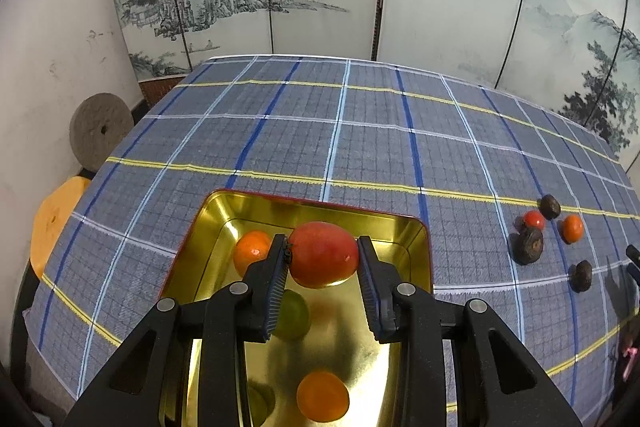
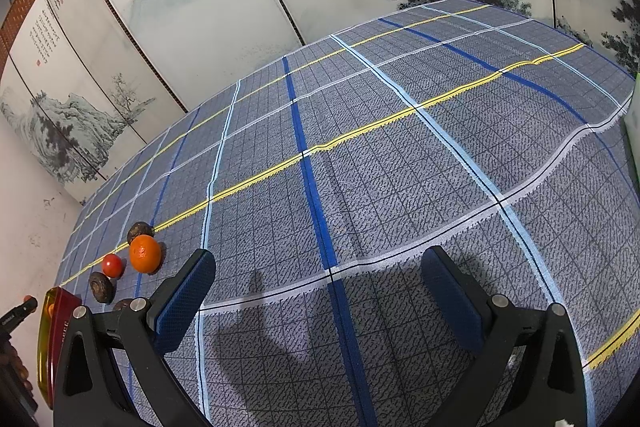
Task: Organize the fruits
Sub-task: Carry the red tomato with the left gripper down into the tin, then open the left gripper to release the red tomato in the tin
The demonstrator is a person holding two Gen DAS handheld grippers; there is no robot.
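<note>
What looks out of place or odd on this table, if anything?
Nothing looks spilled or damaged. Only the loose fruits beside the tray are still unsorted on the tablecloth, and the yellow stripe has a small kink.

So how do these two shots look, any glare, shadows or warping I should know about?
Left wrist view: the gold tray mirrors the fruit, so the red-orange fruit in the left gripper shows doubled; strong fisheye bending at the edges. Right wrist view: the right gripper casts a soft shadow on the plaid tablecloth, grid lines curve, focus is sharp.

glossy gold metal tray (image 1: 416, 227), woven cloth tablecloth (image 1: 360, 131)
</note>
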